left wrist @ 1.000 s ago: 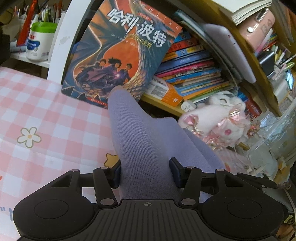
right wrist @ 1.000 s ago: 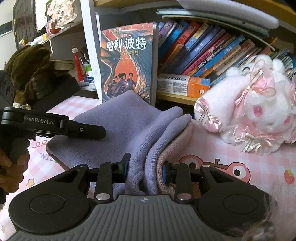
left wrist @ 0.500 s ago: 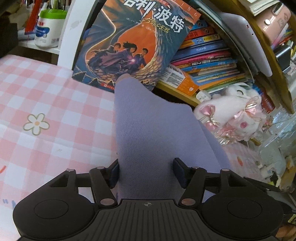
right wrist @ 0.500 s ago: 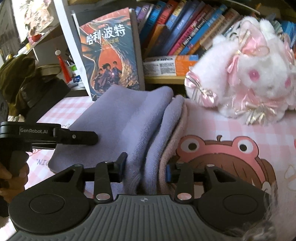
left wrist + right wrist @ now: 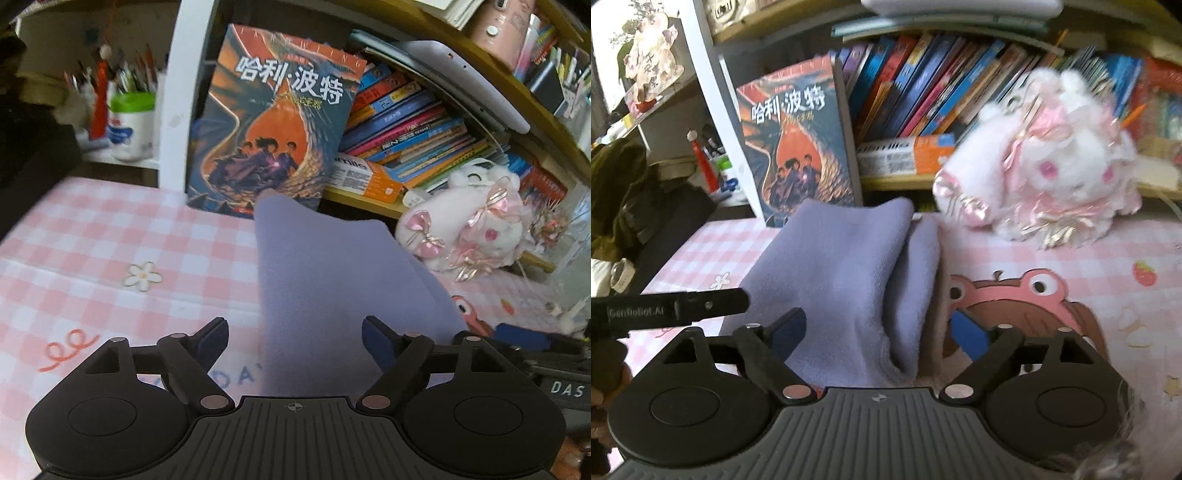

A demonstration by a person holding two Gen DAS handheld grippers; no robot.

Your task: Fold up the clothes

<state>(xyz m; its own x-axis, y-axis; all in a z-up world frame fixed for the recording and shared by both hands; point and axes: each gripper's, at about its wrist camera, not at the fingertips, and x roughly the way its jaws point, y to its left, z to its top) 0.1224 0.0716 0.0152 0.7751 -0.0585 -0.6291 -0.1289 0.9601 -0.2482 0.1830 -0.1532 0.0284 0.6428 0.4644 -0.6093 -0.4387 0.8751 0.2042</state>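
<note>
A folded lavender garment (image 5: 332,280) lies on the pink checked tablecloth (image 5: 110,236), its far corner against an upright book. In the left wrist view my left gripper (image 5: 295,341) straddles the garment's near edge; its jaws are opening and the pads stand clear of the cloth. In the right wrist view the same lavender garment (image 5: 849,273) shows stacked folds with a pinkish layer underneath. My right gripper (image 5: 879,330) is around its near end, jaws opening, with the pads off the fabric. The left gripper's finger (image 5: 701,306) reaches in from the left edge.
An upright orange-and-blue book (image 5: 273,125) and a shelf of leaning books (image 5: 413,129) stand behind the garment. A white and pink plush toy (image 5: 1045,173) sits at the right. A pen cup (image 5: 133,122) is at the back left. A frog print (image 5: 1027,299) marks the cloth.
Both grippers went from pinching the garment's near edge to wide jaws, letting it go. Both pulled back and up a little, so more tablecloth shows around the garment.
</note>
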